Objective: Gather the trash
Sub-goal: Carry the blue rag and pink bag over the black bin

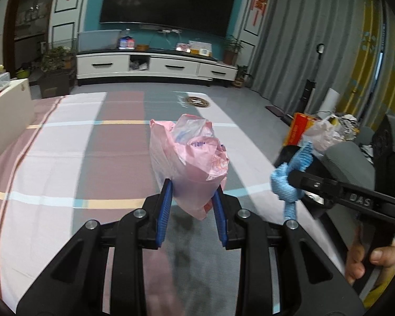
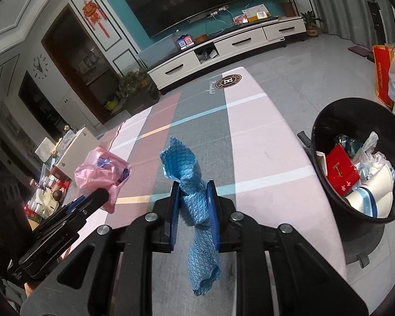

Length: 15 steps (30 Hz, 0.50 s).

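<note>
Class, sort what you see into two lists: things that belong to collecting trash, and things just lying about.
Belongs to the job:
pink plastic bag in left gripper
blue cloth in right gripper
black bin

Lying about:
television
potted plant

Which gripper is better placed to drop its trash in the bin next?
Probably the right gripper. It holds the blue cloth, and the black trash bin stands open just off its right side. The left gripper, clamping the pink plastic bag, sits farther away.
</note>
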Each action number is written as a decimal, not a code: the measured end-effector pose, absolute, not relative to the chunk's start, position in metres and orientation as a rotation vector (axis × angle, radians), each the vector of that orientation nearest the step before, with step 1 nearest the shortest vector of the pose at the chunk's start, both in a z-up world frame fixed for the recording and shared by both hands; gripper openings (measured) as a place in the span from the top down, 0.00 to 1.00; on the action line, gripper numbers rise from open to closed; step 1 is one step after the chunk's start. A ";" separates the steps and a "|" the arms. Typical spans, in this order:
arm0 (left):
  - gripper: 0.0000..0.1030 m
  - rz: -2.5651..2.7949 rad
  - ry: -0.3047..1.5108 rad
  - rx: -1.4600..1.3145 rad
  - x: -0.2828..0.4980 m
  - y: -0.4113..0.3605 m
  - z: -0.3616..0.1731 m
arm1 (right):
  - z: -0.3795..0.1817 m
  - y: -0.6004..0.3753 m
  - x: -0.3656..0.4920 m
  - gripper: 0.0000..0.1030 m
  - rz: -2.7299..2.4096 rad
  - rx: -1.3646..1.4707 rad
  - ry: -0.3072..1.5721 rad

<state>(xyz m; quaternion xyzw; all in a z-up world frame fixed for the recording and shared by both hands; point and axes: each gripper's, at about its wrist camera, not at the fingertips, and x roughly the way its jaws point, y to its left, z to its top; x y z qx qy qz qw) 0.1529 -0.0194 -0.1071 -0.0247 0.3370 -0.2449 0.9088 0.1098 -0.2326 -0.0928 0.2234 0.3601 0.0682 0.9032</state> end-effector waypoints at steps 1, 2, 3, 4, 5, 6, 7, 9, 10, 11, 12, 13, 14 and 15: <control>0.70 -0.514 0.694 -0.041 0.150 -0.024 -0.106 | -0.092 -0.234 0.108 0.80 0.142 0.458 0.742; 0.70 -0.519 0.694 -0.036 0.147 -0.027 -0.105 | -0.091 -0.235 0.106 0.80 0.142 0.455 0.739; 0.70 -0.526 0.696 -0.036 0.146 -0.029 -0.104 | -0.089 -0.237 0.103 0.80 0.139 0.446 0.732; 0.70 -0.540 0.701 -0.042 0.143 -0.032 -0.104 | -0.088 -0.238 0.102 0.80 0.134 0.441 0.728; 0.70 -0.547 0.702 -0.042 0.142 -0.035 -0.103 | -0.086 -0.240 0.100 0.80 0.133 0.443 0.724; 0.70 -0.548 0.702 -0.037 0.141 -0.037 -0.103 | -0.086 -0.243 0.099 0.80 0.135 0.449 0.721; 0.70 -0.548 0.703 -0.031 0.138 -0.040 -0.103 | -0.085 -0.246 0.097 0.80 0.137 0.454 0.717; 0.70 -0.551 0.712 -0.030 0.135 -0.044 -0.104 | -0.083 -0.251 0.094 0.80 0.134 0.463 0.707; 0.70 -0.553 0.717 -0.031 0.135 -0.045 -0.105 | -0.083 -0.253 0.093 0.80 0.136 0.470 0.704; 0.70 -0.553 0.723 -0.032 0.134 -0.047 -0.105 | -0.082 -0.255 0.092 0.80 0.138 0.475 0.699; 0.70 -0.553 0.726 -0.032 0.134 -0.048 -0.105 | -0.081 -0.256 0.091 0.80 0.137 0.477 0.695; 0.70 -0.551 0.727 -0.030 0.133 -0.050 -0.104 | -0.080 -0.257 0.090 0.80 0.137 0.479 0.691; 0.70 -0.549 0.726 -0.027 0.133 -0.050 -0.104 | -0.079 -0.258 0.089 0.80 0.140 0.484 0.687; 0.70 -0.548 0.726 -0.025 0.132 -0.052 -0.103 | -0.079 -0.261 0.088 0.80 0.140 0.486 0.684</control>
